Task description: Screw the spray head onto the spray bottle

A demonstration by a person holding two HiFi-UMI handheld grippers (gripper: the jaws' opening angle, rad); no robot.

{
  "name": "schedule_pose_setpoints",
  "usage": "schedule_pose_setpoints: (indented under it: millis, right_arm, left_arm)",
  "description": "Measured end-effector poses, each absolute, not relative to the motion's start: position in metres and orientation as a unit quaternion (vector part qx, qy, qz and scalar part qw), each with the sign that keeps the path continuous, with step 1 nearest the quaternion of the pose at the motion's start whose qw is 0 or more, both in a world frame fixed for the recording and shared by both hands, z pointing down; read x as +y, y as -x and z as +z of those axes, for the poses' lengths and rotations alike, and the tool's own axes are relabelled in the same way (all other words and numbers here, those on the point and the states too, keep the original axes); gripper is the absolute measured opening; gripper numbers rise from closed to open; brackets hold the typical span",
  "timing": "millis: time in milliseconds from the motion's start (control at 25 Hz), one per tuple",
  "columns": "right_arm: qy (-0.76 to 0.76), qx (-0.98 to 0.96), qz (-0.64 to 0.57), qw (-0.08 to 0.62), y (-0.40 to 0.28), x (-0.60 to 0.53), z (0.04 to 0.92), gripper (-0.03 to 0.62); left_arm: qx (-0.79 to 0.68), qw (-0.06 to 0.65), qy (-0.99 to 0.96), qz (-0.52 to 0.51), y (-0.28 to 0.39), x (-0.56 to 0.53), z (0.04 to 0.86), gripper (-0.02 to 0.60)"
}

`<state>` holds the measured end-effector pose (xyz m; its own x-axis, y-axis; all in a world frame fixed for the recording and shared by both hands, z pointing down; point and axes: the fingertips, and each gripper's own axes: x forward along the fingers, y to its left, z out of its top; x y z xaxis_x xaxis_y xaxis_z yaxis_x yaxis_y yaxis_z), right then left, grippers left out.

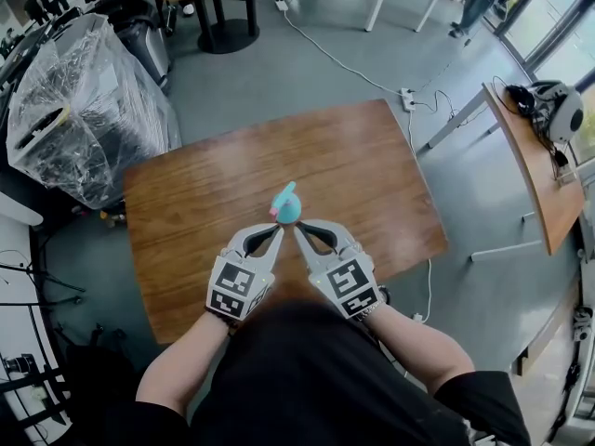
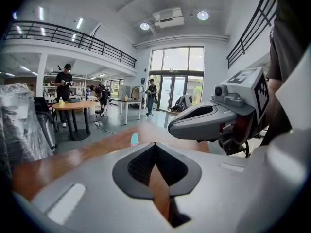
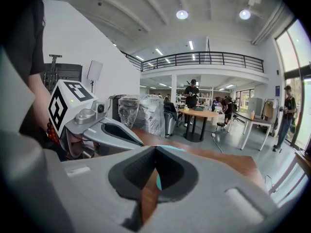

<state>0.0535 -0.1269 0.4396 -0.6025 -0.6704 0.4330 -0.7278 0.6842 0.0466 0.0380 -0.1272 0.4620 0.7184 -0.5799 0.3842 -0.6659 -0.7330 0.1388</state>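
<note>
While left gripper (image 1: 277,231) and right gripper (image 1: 298,229) sit shut, empty, spray bottle (image 1: 287,209) stands upright.

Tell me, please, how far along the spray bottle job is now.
Looks done: the spray head sits atop the spray bottle, standing on the table. In hand: nothing; the left gripper and right gripper sit close by, jaws shut and empty. Left: perhaps tightening; tightness cannot be judged.

Spray bottle (image 1: 286,206) stands on table (image 1: 186,214); wrapped bundle (image 1: 82,110) left of table.
</note>
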Motion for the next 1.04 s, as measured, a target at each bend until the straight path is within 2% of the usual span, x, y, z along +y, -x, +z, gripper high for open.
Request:
schedule_pose_setpoints:
  millis: [1040]
  right_arm:
    - [-0.392,-0.893,0.067,0.212,-0.056,-0.1324,0.4372,-0.008]
  left_arm:
    - [-0.349,0.132,-0.914,0.161,-0.0424,-0.135,0.4556,0.011]
